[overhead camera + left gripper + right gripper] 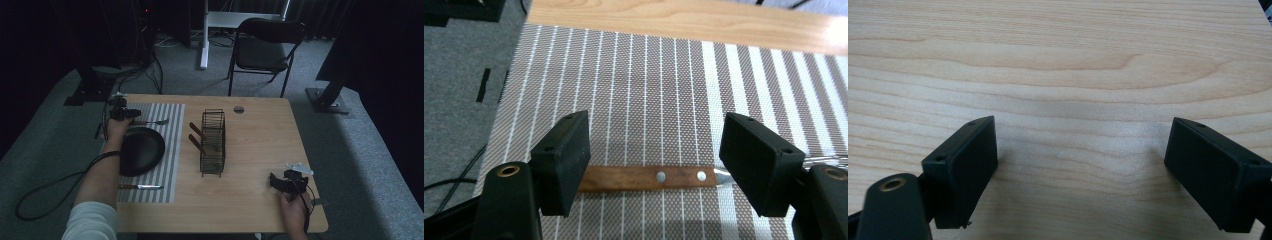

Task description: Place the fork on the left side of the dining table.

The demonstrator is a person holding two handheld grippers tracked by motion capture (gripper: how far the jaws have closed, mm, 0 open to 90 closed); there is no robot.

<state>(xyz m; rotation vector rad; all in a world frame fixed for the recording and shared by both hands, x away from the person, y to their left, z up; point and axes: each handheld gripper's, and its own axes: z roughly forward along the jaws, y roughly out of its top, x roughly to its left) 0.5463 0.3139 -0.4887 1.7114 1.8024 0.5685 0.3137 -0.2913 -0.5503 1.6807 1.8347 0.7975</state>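
A wood-handled fork [152, 122] lies flat on the striped placemat [172, 150] at the table's far left, beyond a black plate [142, 150]. My left gripper [127, 115] hovers just over the fork's handle end. Seen from the left gripper view, the riveted handle of the fork [649, 177] rests on the placemat [649, 75] beneath the left gripper [656, 145], whose jaws stand apart and clear of it. Near the front right corner, my right gripper [274, 181] rests low over bare wood. Its own view shows the right gripper [1080, 165] open with nothing in it.
A wood-handled knife [142, 187] lies on the placemat's near edge. A wire rack [213, 142] stands mid-table with two wooden handles [197, 137] sticking out to its left. A folding chair [267, 45] stands beyond the table [260, 145].
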